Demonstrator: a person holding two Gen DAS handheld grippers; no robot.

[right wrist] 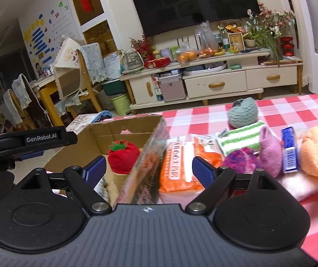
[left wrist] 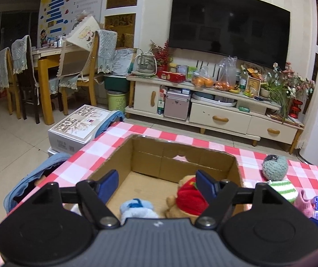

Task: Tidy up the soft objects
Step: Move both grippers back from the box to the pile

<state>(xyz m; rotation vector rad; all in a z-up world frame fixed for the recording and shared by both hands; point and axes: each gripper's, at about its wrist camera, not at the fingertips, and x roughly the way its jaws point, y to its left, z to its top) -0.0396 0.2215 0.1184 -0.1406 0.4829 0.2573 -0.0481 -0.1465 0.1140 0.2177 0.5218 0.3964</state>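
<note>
Blue plush [left wrist: 136,207] in cardboard box [left wrist: 123,153] half hidden.

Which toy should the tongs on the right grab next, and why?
Probably the orange pack. The right tongs are open and empty, the pack lies just outside the box, nearest their gap. Easing forward and closing on it looks like the shortest move.
</note>
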